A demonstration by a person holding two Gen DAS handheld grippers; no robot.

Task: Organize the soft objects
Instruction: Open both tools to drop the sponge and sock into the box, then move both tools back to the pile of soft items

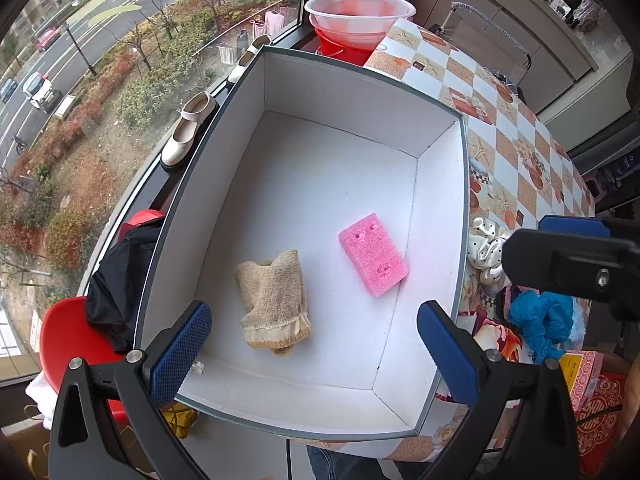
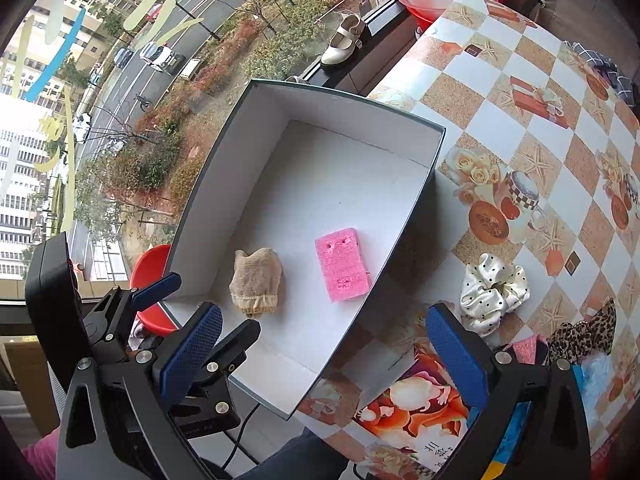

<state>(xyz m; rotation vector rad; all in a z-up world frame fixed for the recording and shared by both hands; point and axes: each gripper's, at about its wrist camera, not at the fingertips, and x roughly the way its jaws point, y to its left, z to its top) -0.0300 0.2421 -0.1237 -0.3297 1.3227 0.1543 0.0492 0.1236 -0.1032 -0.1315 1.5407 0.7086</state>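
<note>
A white box with a grey rim [image 1: 464,200] [image 2: 320,108] stands on the table's left end. On its floor lie a pink sponge [image 1: 373,254] [image 2: 342,266] and, to its left, a folded beige sock [image 1: 274,300] [image 2: 255,276]. My left gripper [image 1: 314,310] hangs open over the box's near end, above the sock, holding nothing. My right gripper [image 2: 324,312] is open and empty over the box's near right corner. On the table to the right of the box lie a white polka-dot scrunchie [image 2: 492,288] [image 1: 486,244], a blue cloth [image 1: 540,320] and a leopard-print cloth [image 2: 584,332].
The checked patterned tablecloth [image 2: 520,120] stretches away to the right. Stacked red and clear basins [image 1: 360,8] stand beyond the box. Cream shoes [image 1: 188,136] sit on the windowsill at the left. A red chair [image 1: 68,340] with a black garment [image 1: 120,276] is beside the box.
</note>
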